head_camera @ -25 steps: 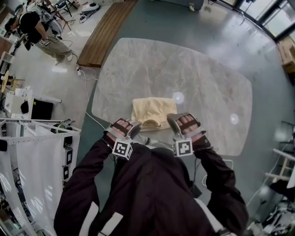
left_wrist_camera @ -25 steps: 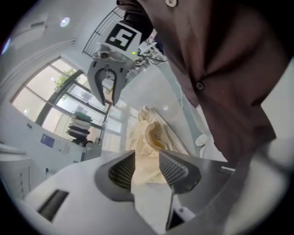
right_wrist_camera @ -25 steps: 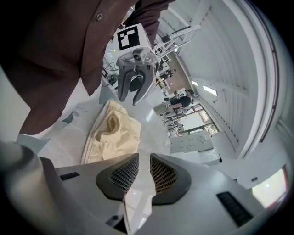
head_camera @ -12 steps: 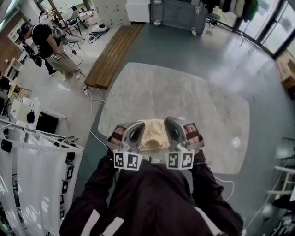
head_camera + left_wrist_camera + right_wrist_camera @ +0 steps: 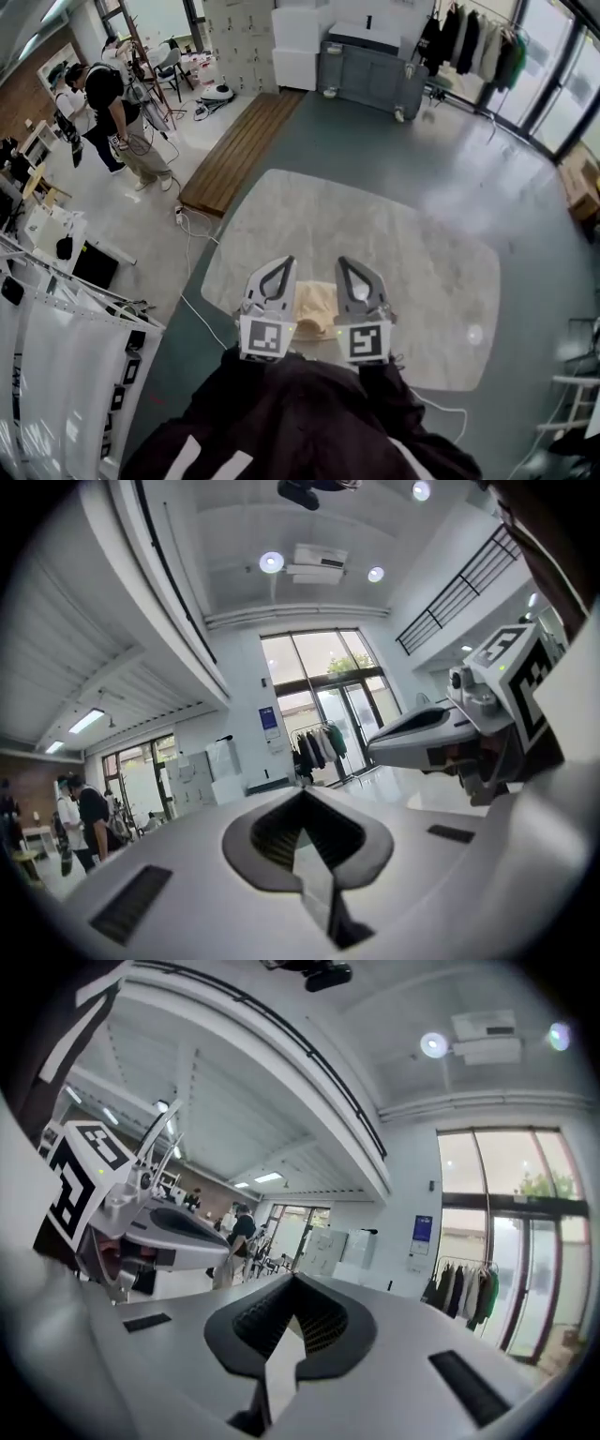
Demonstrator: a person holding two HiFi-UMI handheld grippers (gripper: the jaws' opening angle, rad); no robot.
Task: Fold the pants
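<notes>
**A:** Where are the pants now?

**B:** The cream pants (image 5: 316, 302) lie as a folded packet at the near edge of the pale, stone-patterned worktop (image 5: 412, 272). In the head view they show in the gap between the two grippers.

**A:** And the jaws?

**B:** The left gripper (image 5: 279, 267) and the right gripper (image 5: 345, 264) sit side by side, pointing level out into the room. Both pairs of jaws have just been closing and now meet pad to pad, with nothing between them. Neither gripper view shows any cloth, only the hall and the ceiling.

**A:** So which way do the pants lie from them?

**B:** Below and between, and neither hand looks nearer. Any further fold would mean tipping both grippers down first. I can't tell the packet's long axis, because the grippers hide its sides.

**A:** Is there more to do?

**B:** Probably not; it looks folded already.
</notes>
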